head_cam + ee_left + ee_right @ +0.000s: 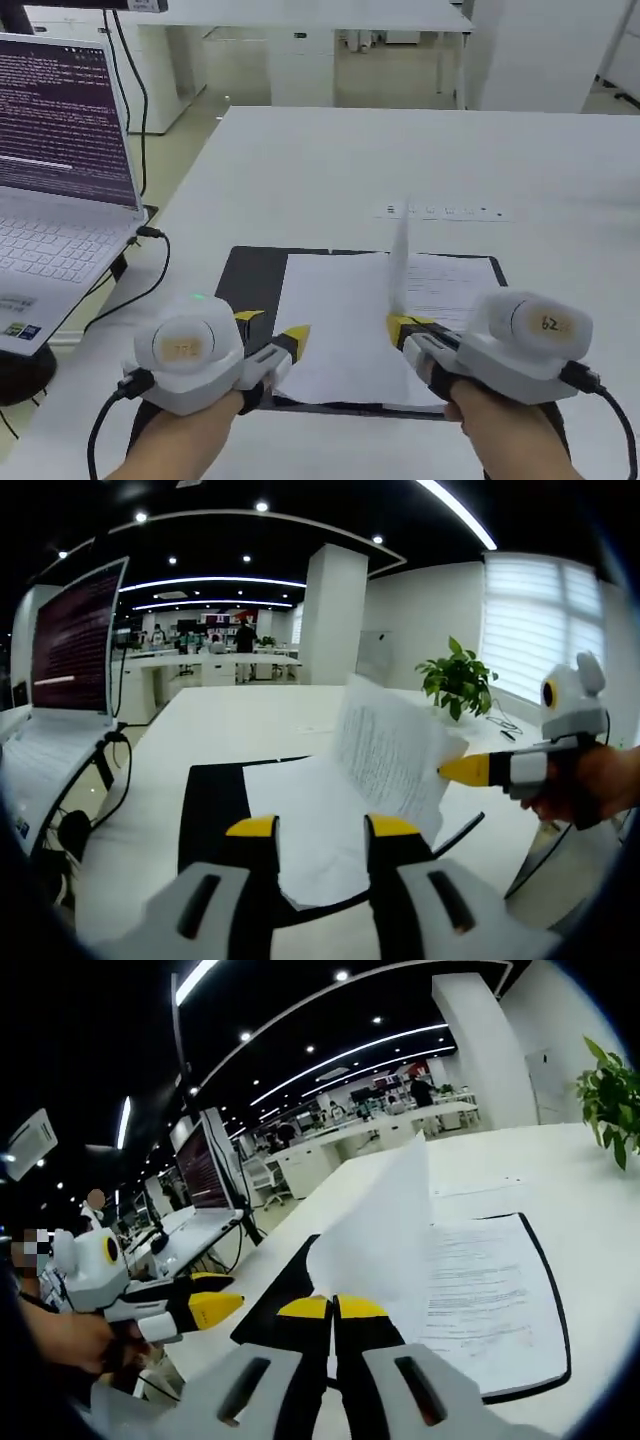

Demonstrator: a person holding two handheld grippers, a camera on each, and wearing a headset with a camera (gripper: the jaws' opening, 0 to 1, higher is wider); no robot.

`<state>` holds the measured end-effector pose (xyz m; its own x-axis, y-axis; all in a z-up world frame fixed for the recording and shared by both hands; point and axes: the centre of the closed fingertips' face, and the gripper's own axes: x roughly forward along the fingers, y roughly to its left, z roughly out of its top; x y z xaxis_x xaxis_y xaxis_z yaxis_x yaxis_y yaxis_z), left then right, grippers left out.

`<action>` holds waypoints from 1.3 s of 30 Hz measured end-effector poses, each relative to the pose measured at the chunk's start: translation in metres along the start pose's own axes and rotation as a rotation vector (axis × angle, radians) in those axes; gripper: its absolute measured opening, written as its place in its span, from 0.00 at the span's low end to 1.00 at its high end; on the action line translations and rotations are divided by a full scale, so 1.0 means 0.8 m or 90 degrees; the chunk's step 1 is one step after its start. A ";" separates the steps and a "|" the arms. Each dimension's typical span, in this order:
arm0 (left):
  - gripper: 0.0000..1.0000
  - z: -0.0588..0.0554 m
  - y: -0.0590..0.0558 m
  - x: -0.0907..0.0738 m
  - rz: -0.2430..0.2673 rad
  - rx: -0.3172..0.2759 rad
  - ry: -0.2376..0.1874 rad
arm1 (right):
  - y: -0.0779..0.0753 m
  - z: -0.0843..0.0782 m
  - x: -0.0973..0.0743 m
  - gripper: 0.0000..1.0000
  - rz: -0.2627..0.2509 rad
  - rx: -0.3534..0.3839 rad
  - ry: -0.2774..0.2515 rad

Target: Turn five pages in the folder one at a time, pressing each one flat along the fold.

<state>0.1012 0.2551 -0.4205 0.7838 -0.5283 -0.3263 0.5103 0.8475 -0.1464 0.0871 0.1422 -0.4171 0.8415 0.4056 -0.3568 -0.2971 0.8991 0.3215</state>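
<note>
Pinching upright page (385,1220) between right gripper (335,1308) jaws; left gripper (322,827) jaws spread, folder (210,800) directly ahead and below them on tabletop (260,725).

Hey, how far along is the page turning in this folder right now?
Looks done: a blank-backed sheet already lies on the left half of the black folder, though how many turns that makes I cannot tell. In hand: the right gripper is shut on a page standing upright mid-turn. Left: lay it over and press along the fold; the left gripper hovers open over the turned sheet.
</note>
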 end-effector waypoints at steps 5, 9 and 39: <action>0.32 -0.006 0.022 -0.013 0.021 -0.011 0.000 | 0.020 -0.021 0.026 0.00 0.008 -0.053 0.056; 0.32 -0.014 0.033 -0.021 0.032 -0.023 0.005 | 0.035 -0.043 0.049 0.00 0.022 -0.090 0.100; 0.31 -0.056 0.070 -0.027 0.075 -0.058 0.052 | 0.051 -0.177 0.120 0.01 0.075 -0.211 0.294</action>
<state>0.0966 0.3161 -0.4637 0.8032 -0.4226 -0.4199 0.3798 0.9063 -0.1856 0.0922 0.2409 -0.5626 0.5325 0.4690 -0.7047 -0.5647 0.8169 0.1170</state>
